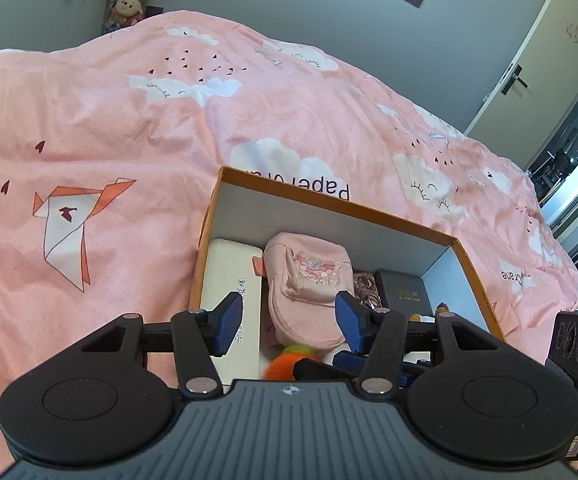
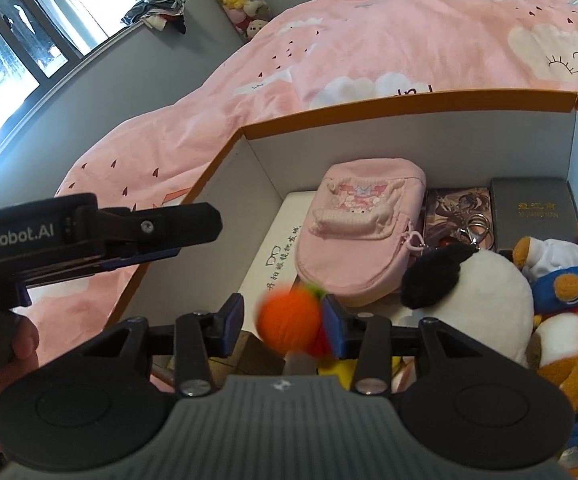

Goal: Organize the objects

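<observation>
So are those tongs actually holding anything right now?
Left tongs hold nothing. An orange ball sits between the open right tongs, blurred; whether it is gripped cannot be told.

"paper" on the pink bedspread (image 1: pixel 345 191); "enRobot.AI" on the left tool (image 2: pixel 13 236); faint "JIANGNAN" on the dark box (image 2: pixel 533 210).

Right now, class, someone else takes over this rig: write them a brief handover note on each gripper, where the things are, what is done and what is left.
Left gripper: open, empty, over the box.
Right gripper: open; orange ball sits blurred between its fingers, apparently being dropped.
Done: pink pouch, white case, dark case, panda plush and bear plush lie in the box on the bed.
Left: check the ball lands inside; nothing else loose is visible on the bed.
</observation>
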### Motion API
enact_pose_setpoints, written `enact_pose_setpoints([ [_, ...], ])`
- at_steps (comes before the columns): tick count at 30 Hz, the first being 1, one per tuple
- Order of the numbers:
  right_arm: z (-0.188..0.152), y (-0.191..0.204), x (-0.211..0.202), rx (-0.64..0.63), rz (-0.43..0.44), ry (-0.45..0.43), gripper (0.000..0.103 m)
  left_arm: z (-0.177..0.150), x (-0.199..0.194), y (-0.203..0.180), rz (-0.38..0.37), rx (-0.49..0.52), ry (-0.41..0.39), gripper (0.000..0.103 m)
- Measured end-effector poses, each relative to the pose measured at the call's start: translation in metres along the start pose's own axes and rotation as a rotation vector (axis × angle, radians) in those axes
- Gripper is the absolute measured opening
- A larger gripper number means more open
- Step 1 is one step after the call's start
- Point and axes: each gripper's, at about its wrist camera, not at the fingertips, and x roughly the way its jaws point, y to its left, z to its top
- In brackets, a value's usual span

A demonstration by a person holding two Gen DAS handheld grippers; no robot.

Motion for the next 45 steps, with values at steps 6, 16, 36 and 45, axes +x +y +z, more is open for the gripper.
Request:
enact_pose_setpoints([
  [6, 0.000, -0.003, -0.009, 0.011, -0.010, -0.017, 0.048, -0.003, -0.004, 0.001, -0.005, -0.002, -0.004, 0.061],
  [16, -0.008, 0.016, -0.074, -0.082, -0.124, -0.168, 0.060, -0.012, -0.040, -0.016, 0.059, 0.052, -0.092, 0.061],
  [36, -0.050, 0.057, -0.206, -0.195, -0.295, -0.497, 0.101, -0.060, -0.146, -0.079, 0.167, 0.288, -0.461, 0.082],
  [45, -0.070, 0.039, -0.185, -0.210, -0.429, -0.442, 0.102, -0.078, -0.097, -0.075, 0.180, 0.289, -0.354, 0.083],
])
